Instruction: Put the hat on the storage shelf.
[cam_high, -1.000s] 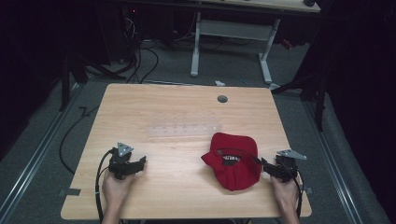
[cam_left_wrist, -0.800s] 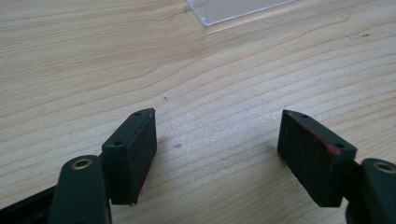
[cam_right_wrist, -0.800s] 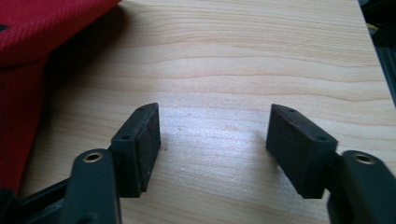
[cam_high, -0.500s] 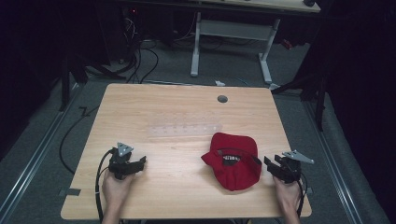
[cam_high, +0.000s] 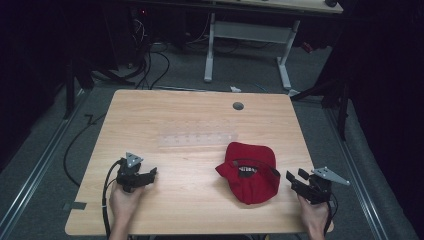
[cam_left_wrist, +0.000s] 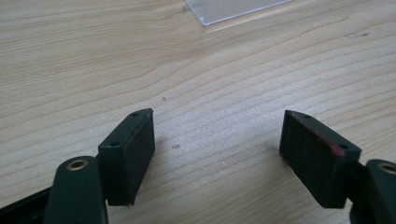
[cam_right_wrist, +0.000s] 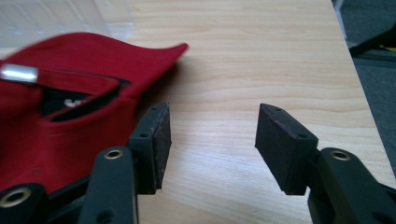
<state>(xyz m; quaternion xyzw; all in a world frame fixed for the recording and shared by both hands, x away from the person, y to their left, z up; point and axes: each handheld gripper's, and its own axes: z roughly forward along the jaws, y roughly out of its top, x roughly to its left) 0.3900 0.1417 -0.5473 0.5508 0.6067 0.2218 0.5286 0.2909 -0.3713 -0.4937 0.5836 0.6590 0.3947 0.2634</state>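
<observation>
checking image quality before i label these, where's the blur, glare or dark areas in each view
High view: the wooden table is evenly lit and the floor around it falls to near black. The clear plastic tray is faint and washed out. Right gripper view: the red cap is soft, its metal buckle glares. Left gripper view: wood grain sharp, soft shadows under the jaws.

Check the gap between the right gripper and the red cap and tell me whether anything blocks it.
Nothing visible does. The right gripper sits just off the red cap, at the cap's right edge, with bare table between them. Its jaws are open and have just been opening, with nothing between them; in the right gripper view the cap lies beside one jaw.
</observation>
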